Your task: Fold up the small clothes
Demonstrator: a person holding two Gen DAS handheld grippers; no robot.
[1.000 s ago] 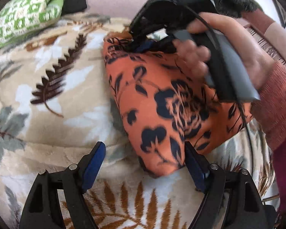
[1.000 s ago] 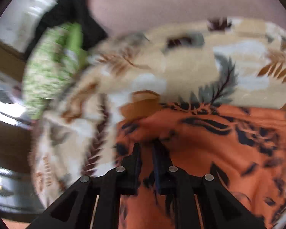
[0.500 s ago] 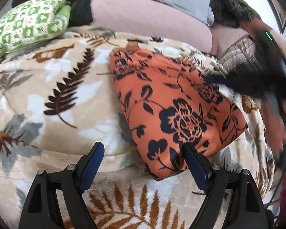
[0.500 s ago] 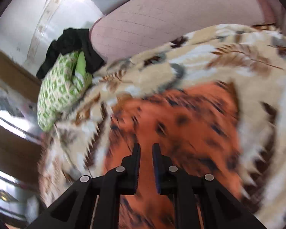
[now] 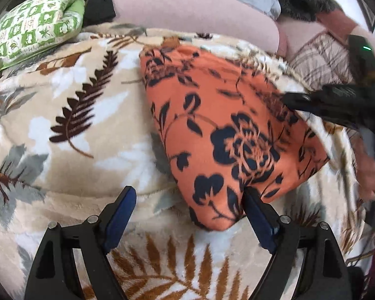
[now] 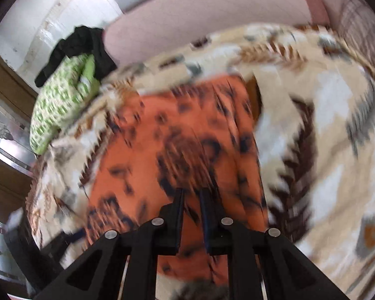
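An orange garment (image 5: 225, 130) with dark floral print lies folded on a leaf-patterned blanket (image 5: 75, 125). My left gripper (image 5: 188, 191) stands open and wide at the garment's near corner. Its right finger (image 5: 252, 207) is against the cloth edge and its left finger is over the bare blanket. My right gripper (image 6: 192, 192) hovers over the garment (image 6: 182, 130), jaws nearly together with nothing between them. In the left wrist view the right gripper (image 5: 287, 97) shows blurred at the garment's right edge, with the person's hand (image 5: 367, 165) behind it.
A green patterned pillow (image 5: 30, 32) and dark clothing (image 5: 100, 2) lie at the far left. A pink cushion (image 5: 192, 10) runs along the back. Plaid fabric (image 5: 325, 60) sits at the far right. The blanket (image 6: 325, 125) spreads wide on both sides of the garment.
The right gripper has left the garment's far end and swung off to its right side. The garment now lies flat and uncovered. The left gripper has stayed at the near corner.
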